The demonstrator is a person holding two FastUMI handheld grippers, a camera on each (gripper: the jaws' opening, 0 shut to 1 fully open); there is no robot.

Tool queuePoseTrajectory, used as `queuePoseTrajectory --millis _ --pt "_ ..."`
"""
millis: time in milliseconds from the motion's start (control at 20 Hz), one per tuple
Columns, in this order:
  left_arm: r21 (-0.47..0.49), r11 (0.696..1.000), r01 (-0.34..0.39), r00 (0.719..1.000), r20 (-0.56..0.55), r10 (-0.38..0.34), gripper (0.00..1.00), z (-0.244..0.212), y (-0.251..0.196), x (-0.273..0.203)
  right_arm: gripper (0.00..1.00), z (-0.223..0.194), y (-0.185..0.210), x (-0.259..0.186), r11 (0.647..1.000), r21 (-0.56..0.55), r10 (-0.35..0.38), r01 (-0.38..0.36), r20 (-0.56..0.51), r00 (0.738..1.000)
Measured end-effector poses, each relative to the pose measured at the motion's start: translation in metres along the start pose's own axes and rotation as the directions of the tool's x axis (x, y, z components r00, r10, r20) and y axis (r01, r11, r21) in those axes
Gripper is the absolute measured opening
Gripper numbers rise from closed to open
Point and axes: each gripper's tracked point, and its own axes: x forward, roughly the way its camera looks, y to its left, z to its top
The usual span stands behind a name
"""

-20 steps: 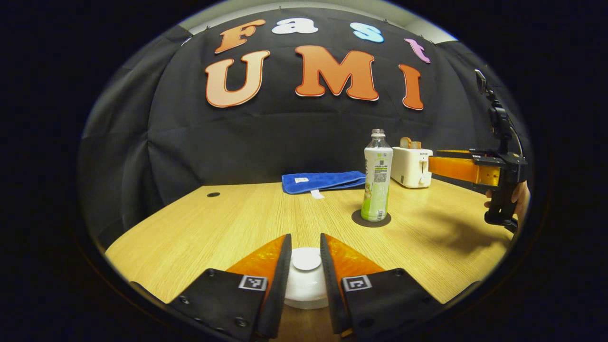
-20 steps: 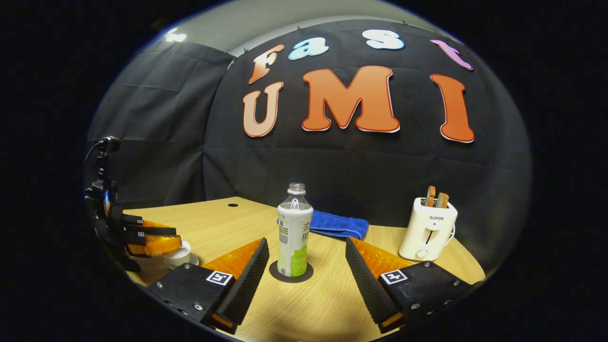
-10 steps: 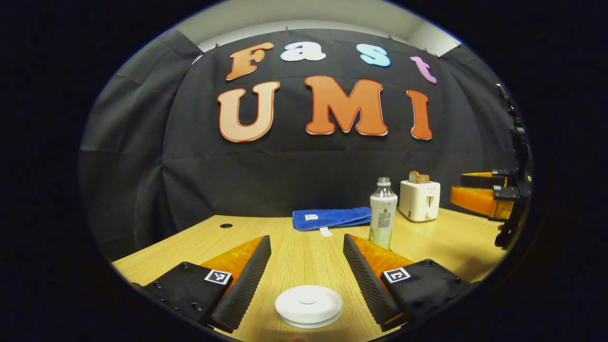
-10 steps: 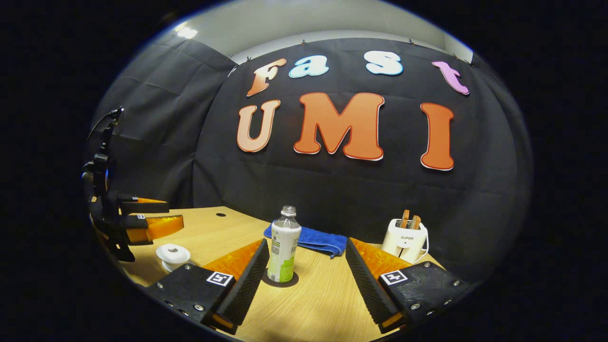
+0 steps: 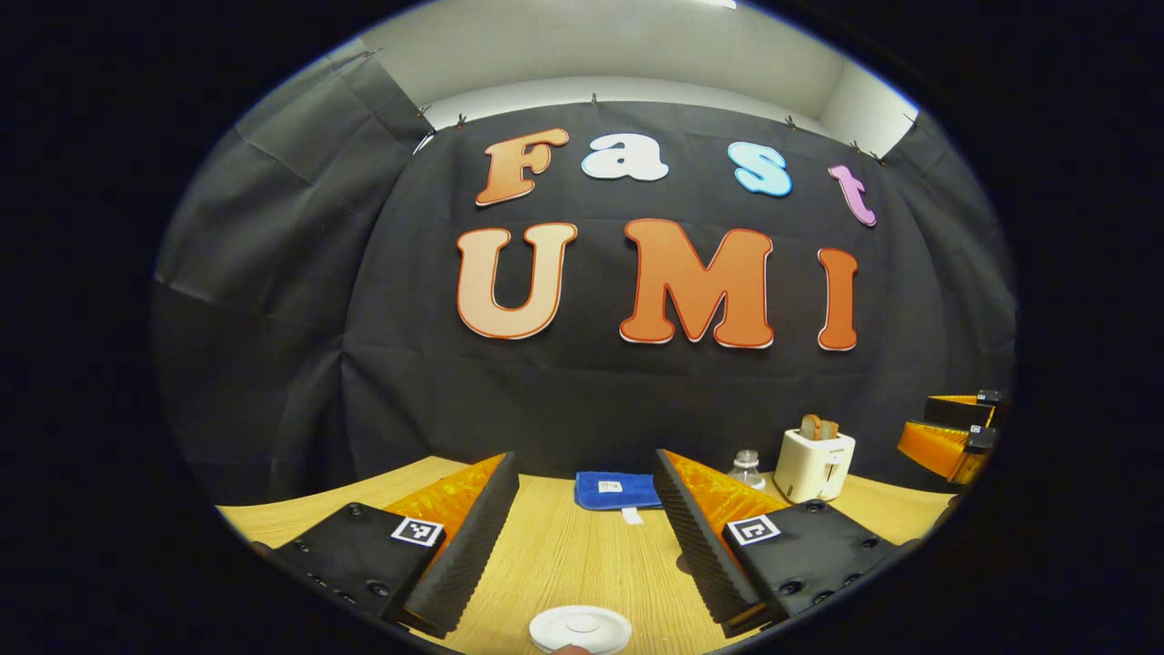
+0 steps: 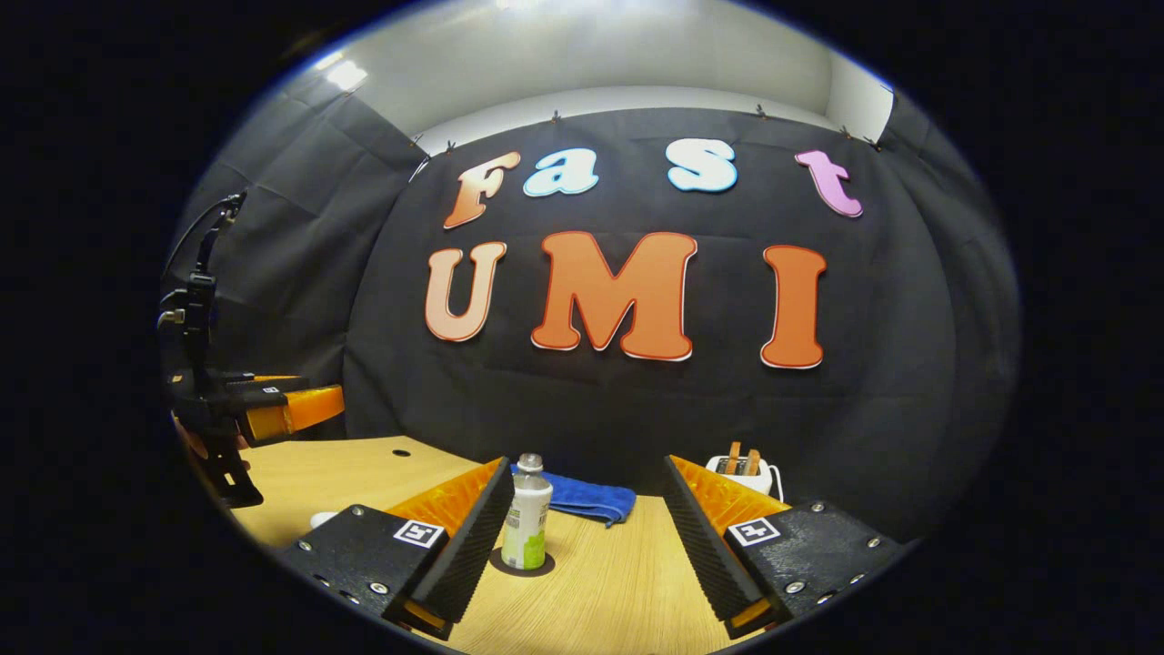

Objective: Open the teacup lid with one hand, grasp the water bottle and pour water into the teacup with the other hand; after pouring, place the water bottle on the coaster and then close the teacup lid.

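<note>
Grippers spread wide, left [image 5: 582, 537] above teacup lid [image 5: 580, 629], right [image 6: 582, 537] facing water bottle [image 6: 526, 528] on coaster [image 6: 522, 564].

Both views face booth wall from above table [image 5: 564, 555], sharing toaster [image 6: 741, 471]

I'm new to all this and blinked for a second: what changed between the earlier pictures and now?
The left gripper let go of the teacup lid, opened, and drew up and back from it; the lid lies low in its view. The right gripper, open throughout, also pulled back from the bottle. The bottle stays upright on its coaster; the towel and toaster haven't moved.
</note>
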Motion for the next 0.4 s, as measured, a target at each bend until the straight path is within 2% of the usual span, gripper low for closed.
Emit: queuePoseTrajectory --millis 200,400 --pt "0.025 0.999 -0.042 0.998 0.04 0.041 0.96 0.03 0.011 -0.003 0.98 0.02 -0.003 -0.003 1.0 0.008 -0.019 0.019 0.031 0.999" --pt "0.034 0.999 -0.033 0.998 0.045 0.032 0.95 0.036 0.007 -0.008 0.98 0.033 -0.005 -0.01 0.999 -0.006 -0.038 0.038 0.075 0.996"
